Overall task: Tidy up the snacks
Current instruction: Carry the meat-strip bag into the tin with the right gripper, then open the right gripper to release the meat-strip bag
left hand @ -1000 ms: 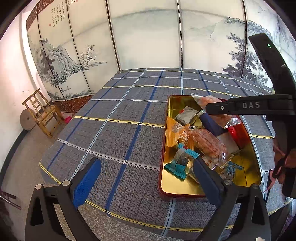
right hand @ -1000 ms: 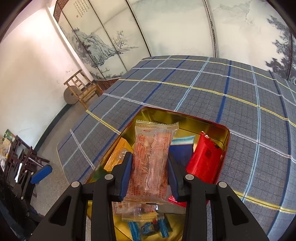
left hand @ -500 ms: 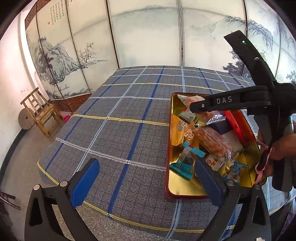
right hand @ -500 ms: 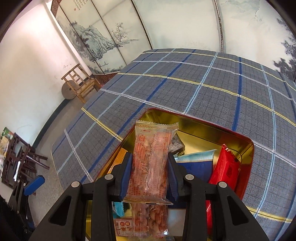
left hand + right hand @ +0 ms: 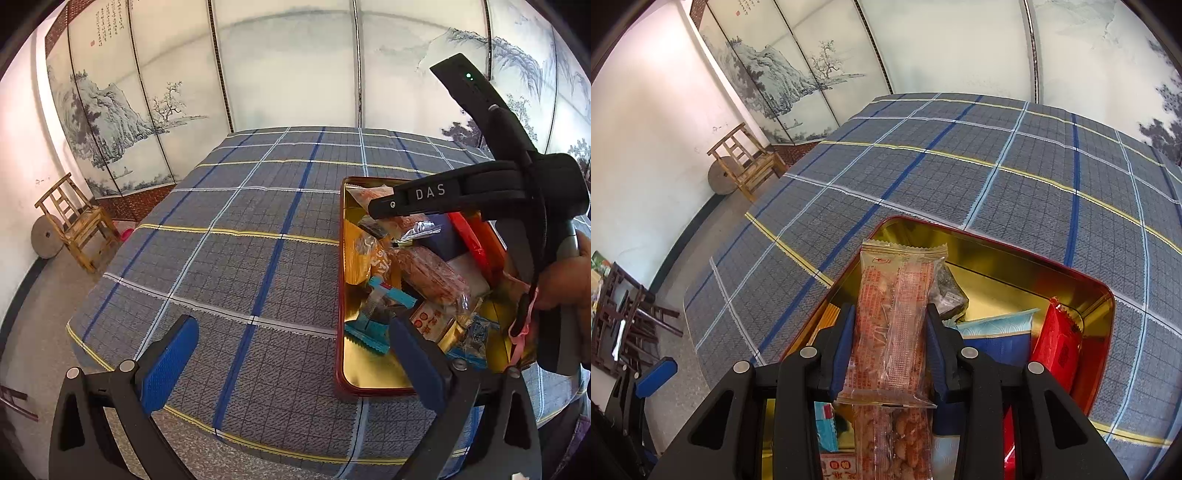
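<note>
Only the right wrist view shows the right gripper (image 5: 891,343) pinching a clear peanut-bar packet (image 5: 895,314) above the gold-lined tin (image 5: 1082,291), while the left wrist view shows the left gripper (image 5: 291,354) spread and empty beside that tin. The tin sits on a plaid tablecloth (image 5: 240,236) before a painted folding screen (image 5: 288,66). The near snacks overlap, some perhaps hidden.

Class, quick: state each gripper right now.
Left gripper: open, holding nothing.
Right gripper: shut on the clear peanut snack packet.
</note>
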Motion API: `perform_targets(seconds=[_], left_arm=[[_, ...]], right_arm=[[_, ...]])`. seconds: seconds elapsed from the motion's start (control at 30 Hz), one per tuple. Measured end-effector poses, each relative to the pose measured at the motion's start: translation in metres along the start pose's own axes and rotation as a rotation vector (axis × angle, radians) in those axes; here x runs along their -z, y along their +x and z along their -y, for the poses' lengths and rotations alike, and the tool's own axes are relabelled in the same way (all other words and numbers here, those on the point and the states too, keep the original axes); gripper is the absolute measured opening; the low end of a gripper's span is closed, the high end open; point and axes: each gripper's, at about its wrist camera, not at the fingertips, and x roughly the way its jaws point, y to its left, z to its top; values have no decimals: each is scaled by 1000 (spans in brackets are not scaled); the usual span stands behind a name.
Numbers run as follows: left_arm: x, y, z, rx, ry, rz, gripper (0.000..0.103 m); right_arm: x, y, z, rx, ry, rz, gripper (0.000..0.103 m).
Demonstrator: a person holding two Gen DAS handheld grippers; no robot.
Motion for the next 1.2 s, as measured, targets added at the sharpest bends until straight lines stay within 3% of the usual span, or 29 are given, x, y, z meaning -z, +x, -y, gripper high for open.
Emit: perform_targets(seconds=[0.7,1.0,1.2], left_arm=[[4,8,-3,-9,-8,-11,101],[4,4,-2,-16,-4,3,102],[2,-11,0,-44,1,49,102]], right_arm=[[1,8,-3,20,-14,-7,38],[5,-12,-5,20,-16,63,39],[23,-52,-15,32,-59,175,43]])
